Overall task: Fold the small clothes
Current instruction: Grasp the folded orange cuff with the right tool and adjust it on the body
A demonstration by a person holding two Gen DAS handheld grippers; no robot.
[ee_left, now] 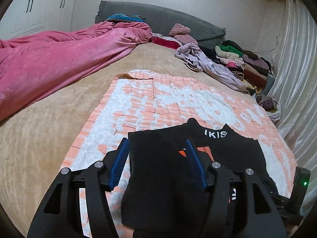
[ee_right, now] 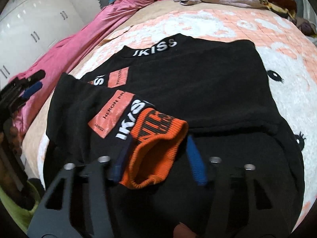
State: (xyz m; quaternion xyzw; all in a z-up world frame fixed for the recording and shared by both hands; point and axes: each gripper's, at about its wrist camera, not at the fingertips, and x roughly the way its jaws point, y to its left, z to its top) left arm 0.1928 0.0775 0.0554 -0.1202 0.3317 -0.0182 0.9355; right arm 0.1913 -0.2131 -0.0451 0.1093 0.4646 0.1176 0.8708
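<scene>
The bed (ee_left: 49, 123) carries the whole work, its tan cover giving a broad, soft field ahead of both tongs. On it, directly beneath and ahead of the tongs, a pink-and-white patterned blanket (ee_left: 158, 99) lies flat, apparently as a folding mat. The black sweatshirt (ee_right: 198, 87) rests spread on this blanket, collar away from the tongs and lettering upward, so that the sleeves can be brought inward over the body. One sleeve already lies across the chest, its orange cuff (ee_right: 158, 150) between the fingers of the right tongs (ee_right: 158, 158); the fingers stand on either side of the cuff without visibly pressing it, so the right tongs read as released. The left tongs (ee_left: 156, 162) are likewise parted, a fold of black fabric lying loosely between them, ungripped. A heap of unfolded clothes (ee_left: 237, 63) waits far ahead, to the right.
</scene>
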